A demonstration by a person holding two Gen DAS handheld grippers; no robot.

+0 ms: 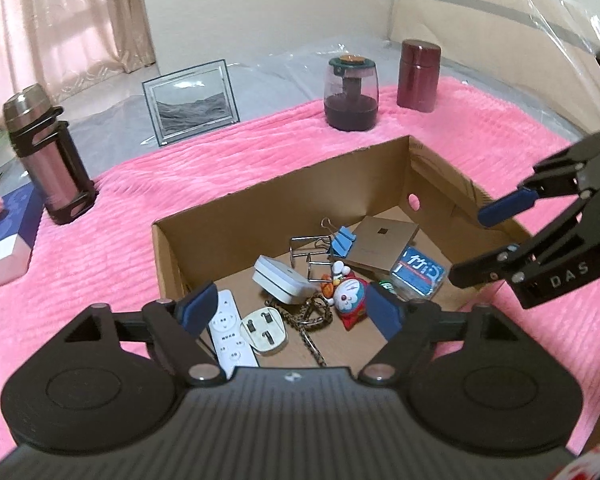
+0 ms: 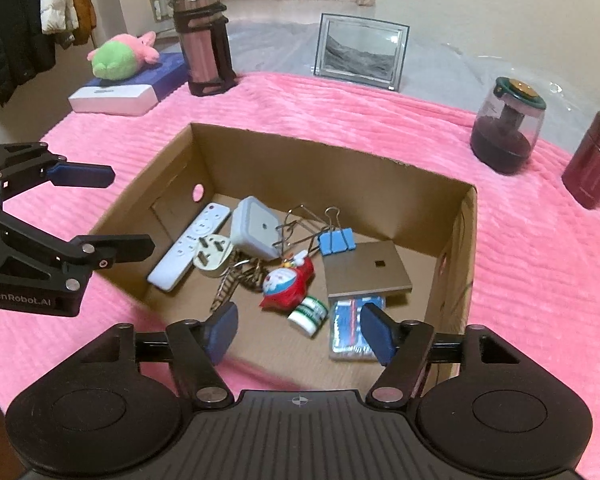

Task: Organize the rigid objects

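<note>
An open cardboard box (image 1: 260, 196) (image 2: 466, 232) sits on a pink blanket. Inside lie a white remote (image 1: 230, 334) (image 2: 188, 246), a white plug (image 1: 264, 330) (image 2: 212, 254), a white adapter (image 1: 282, 282) (image 2: 254, 232), blue binder clips (image 1: 342, 240) (image 2: 336, 240), a Doraemon figure (image 1: 350, 298) (image 2: 286, 284), a grey card box (image 1: 380, 246) (image 2: 366, 270), a blue packet (image 1: 418, 274) (image 2: 352, 332), a green-white roll (image 2: 310, 314). My left gripper (image 1: 292, 312) (image 2: 130, 210) is open and empty above the box's near edge. My right gripper (image 2: 300, 332) (image 1: 472, 244) is open and empty over the box's side.
On the blanket stand a steel flask (image 1: 46, 152) (image 2: 204, 40), a picture frame (image 1: 192, 102) (image 2: 362, 52), a dark jar with clear dome (image 1: 350, 94) (image 2: 508, 124), a maroon canister (image 1: 418, 76) (image 2: 592, 164). A plush toy (image 2: 120, 56) lies on boxes (image 2: 116, 98).
</note>
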